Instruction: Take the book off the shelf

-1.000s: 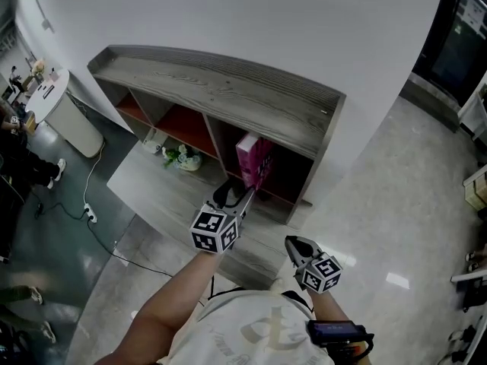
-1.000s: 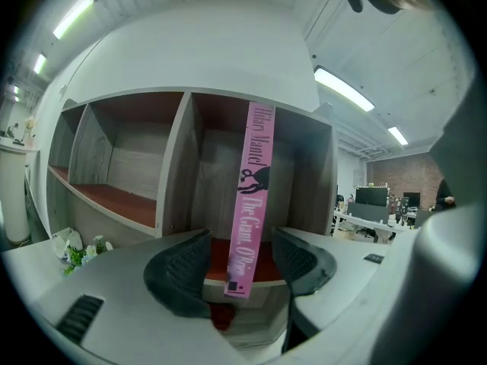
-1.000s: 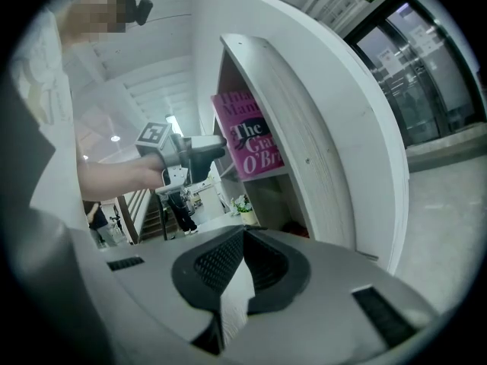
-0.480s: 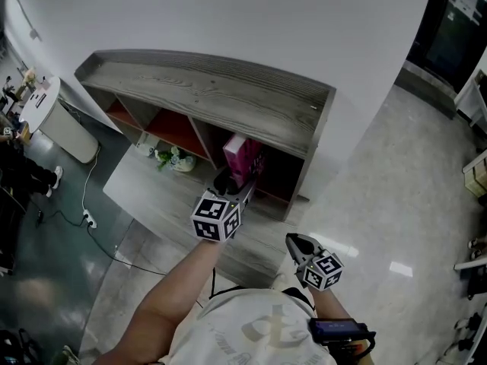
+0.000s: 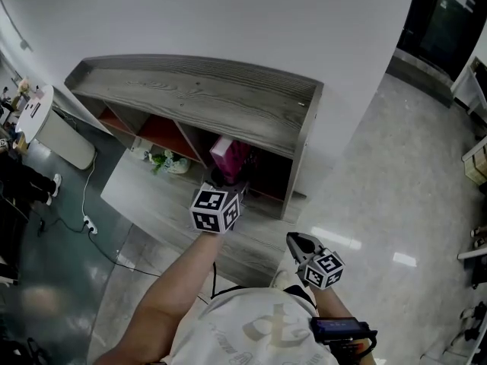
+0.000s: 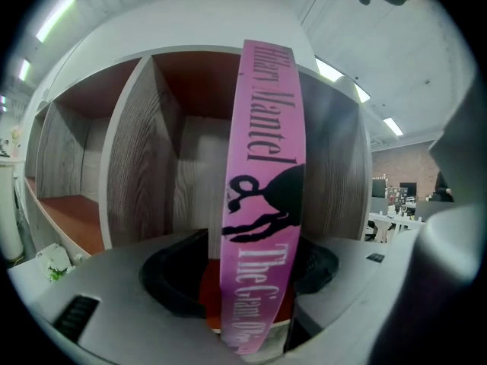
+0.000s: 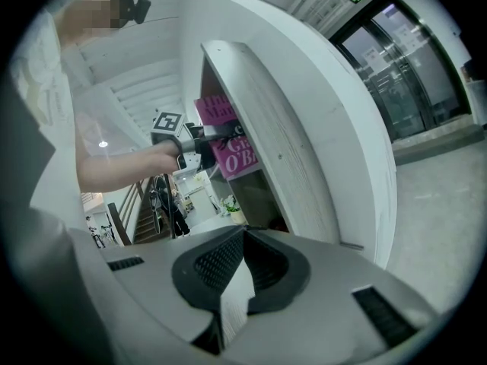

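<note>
A pink book (image 5: pixel 228 157) stands upright in the right-hand compartment of the grey wooden shelf (image 5: pixel 198 97). My left gripper (image 5: pixel 228 179) is at the compartment's mouth. In the left gripper view the book's spine (image 6: pixel 262 166) runs up between the jaws of the left gripper (image 6: pixel 255 280). The jaws have just been opening, and a gap shows on the spine's left side. In the right gripper view the book (image 7: pixel 228 154) leans out slightly. My right gripper (image 5: pixel 298 243) hangs low beside the person's body, shut and empty, its jaws (image 7: pixel 243 238) closed together.
A small potted plant (image 5: pixel 169 160) sits by the middle compartment. A low grey platform (image 5: pixel 152 196) lies in front of the shelf. A white round bin (image 5: pixel 65 135) and a floor cable (image 5: pixel 91 226) are at the left. Dark glass doors (image 5: pixel 449 36) stand at the far right.
My left gripper has moved forward toward the shelf, and the book's spine now lies between its jaws. The right gripper has stayed in place.
</note>
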